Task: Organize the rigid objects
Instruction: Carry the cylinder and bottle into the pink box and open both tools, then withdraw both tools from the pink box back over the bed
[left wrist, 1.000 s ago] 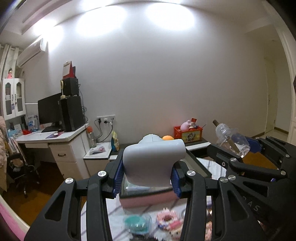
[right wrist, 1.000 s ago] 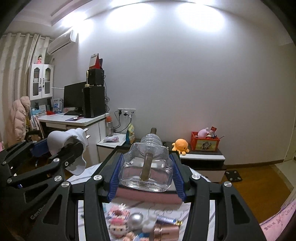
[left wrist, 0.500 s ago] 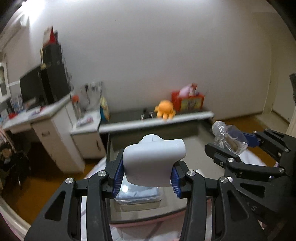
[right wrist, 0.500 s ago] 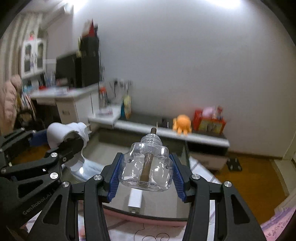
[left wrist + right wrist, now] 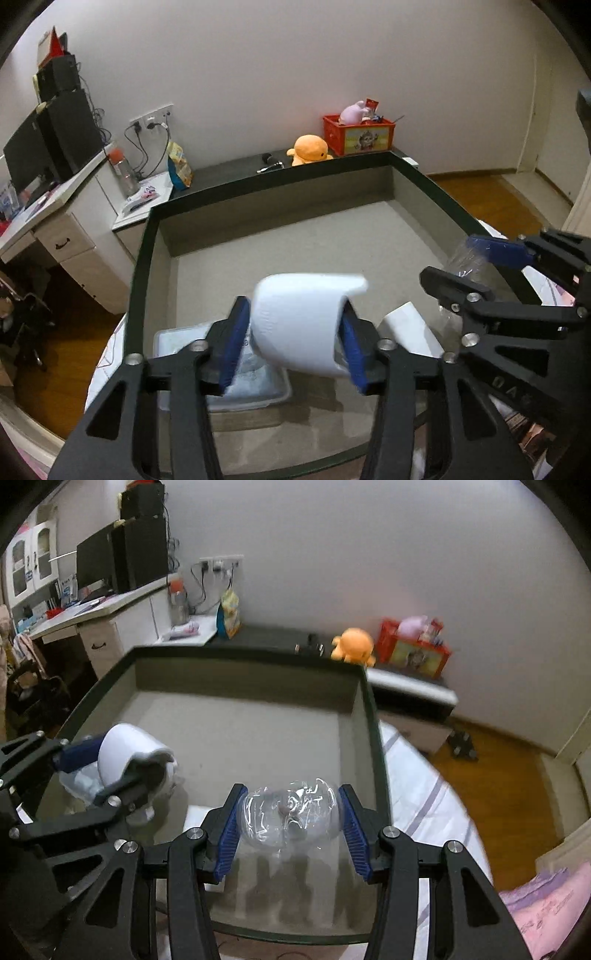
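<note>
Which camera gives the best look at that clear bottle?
The right wrist view: the clear bottle sits centred between the right claw's blue pads. The left wrist view catches only a blurred sliver of it at the side.

On my left gripper I see matte black plastic fingers with triangular cut-outs, silver round screw heads and ribbed blue pads. My right gripper is the same build: black skeletal arms, silver screws, blue ridged pads, with faint embossed lettering on its side.
</note>
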Available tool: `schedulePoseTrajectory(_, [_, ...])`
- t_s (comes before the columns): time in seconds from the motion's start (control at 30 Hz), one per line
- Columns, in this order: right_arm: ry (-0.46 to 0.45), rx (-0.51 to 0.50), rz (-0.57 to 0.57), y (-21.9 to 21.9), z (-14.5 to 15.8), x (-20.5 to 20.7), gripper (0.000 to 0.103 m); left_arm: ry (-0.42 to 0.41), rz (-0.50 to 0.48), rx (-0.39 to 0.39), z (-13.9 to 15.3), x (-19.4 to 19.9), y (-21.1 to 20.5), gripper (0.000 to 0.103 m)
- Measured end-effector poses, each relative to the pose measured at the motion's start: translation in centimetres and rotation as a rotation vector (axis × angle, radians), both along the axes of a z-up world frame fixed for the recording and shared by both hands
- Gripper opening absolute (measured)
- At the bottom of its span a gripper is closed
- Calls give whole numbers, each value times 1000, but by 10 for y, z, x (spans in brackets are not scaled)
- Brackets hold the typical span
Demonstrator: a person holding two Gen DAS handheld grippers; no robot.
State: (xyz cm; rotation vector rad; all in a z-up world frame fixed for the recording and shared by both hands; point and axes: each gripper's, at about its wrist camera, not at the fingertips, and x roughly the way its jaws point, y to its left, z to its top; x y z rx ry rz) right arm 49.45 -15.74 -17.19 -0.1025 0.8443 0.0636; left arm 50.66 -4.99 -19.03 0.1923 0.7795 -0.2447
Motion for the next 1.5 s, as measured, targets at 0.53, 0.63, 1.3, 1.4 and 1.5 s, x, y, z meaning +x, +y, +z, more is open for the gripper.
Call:
schedulePoseTrajectory(0.53, [-343,64,14,10,97,-136,89,-413,165,-101,111,-168,72,103])
schedulePoseTrajectory(0.63, [-430,54,29,20,112,-180,89,-487,172,-109,128,-207,80,103])
schedulePoseTrajectory(1.3, [-659,27,-46,31,116,-353,103,-635,221,-118,134,-364,86,103])
schedulePoseTrajectory(1.4, [-668,20,-42,31,116,-361,103,-628,222,-129,134,-367,87,103])
schedulePoseTrajectory(1.5, [-659,29,-34,30,114,-363,103,-617,219,-136,132,-369,88,103])
